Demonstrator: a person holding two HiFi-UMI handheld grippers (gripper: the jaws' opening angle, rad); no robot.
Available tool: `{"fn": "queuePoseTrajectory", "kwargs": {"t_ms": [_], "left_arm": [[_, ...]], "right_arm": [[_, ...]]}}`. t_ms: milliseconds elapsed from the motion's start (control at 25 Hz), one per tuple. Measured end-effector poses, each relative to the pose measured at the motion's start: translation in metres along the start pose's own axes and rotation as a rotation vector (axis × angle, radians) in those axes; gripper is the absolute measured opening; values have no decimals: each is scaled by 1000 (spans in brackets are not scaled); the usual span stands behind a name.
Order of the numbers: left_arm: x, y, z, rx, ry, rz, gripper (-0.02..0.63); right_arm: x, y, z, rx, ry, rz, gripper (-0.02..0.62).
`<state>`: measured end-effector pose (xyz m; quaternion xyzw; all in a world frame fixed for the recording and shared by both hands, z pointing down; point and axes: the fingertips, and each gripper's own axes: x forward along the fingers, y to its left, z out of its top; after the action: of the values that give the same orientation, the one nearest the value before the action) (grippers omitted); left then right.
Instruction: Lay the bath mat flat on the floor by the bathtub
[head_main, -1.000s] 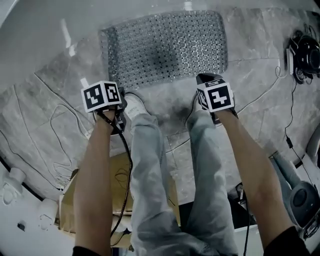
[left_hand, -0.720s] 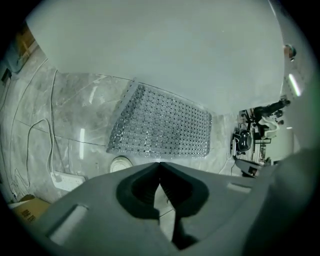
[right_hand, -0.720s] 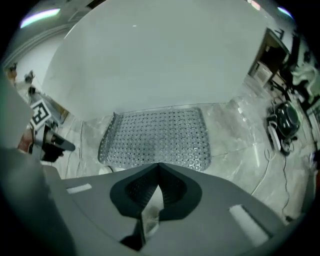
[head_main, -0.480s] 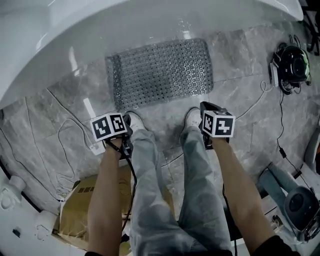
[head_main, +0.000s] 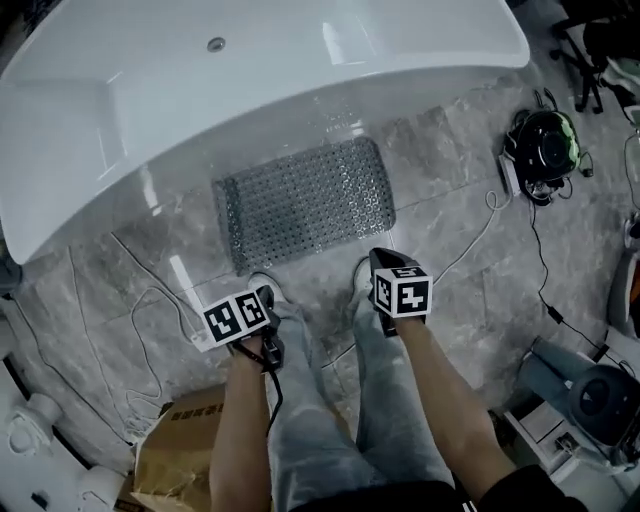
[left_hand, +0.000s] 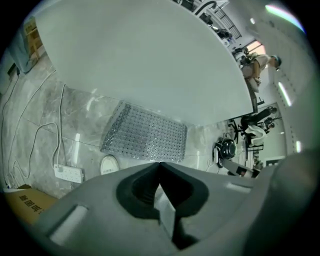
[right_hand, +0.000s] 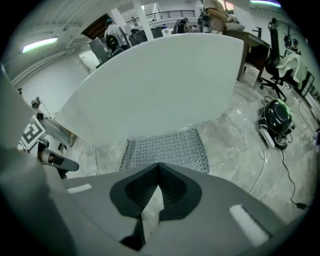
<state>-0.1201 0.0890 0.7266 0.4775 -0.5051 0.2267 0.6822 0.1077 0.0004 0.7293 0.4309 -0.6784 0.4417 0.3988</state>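
The grey studded bath mat (head_main: 305, 203) lies flat on the marble floor against the white bathtub (head_main: 250, 70). It also shows in the left gripper view (left_hand: 145, 135) and the right gripper view (right_hand: 167, 150), spread below the bathtub wall (right_hand: 155, 85). My left gripper (head_main: 262, 300) hangs high above the floor, near the mat's front left corner, jaws shut and empty (left_hand: 160, 164). My right gripper (head_main: 385, 262) hovers above the floor just off the mat's front right corner, its jaws touching at the tips with nothing held (right_hand: 159, 165). Neither gripper touches the mat.
The person's shoes (head_main: 362, 275) stand just in front of the mat. A power strip (left_hand: 69, 173) and loose white cables lie on the floor at the left. A cardboard box (head_main: 185, 455) sits behind. A round black device (head_main: 545, 145) and grey equipment (head_main: 590, 400) stand at the right.
Both grippers have risen well away from the floor, and the head view has pulled back so the whole tub shows. The mat has stayed flat where it lay.
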Motion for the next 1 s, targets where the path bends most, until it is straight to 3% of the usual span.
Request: {"fn": "queuePoseTrajectory", "kwargs": {"t_ms": [160,440,720,1000], "left_arm": [[-49,-50,9,55,-73,-49,5],[-125,-92,17,123,-159,-60,5],[-197,-125,24,249,-227,21,5],[-289,-171,50,374,-410,22,5]], "right_arm": [[-52,2,18,47,-73,0,3],[-125,30,51,44,-166,43,3],[-210,63,99,2,-285,103,3],[-306,97,156,-136,-440,147,5]]}}
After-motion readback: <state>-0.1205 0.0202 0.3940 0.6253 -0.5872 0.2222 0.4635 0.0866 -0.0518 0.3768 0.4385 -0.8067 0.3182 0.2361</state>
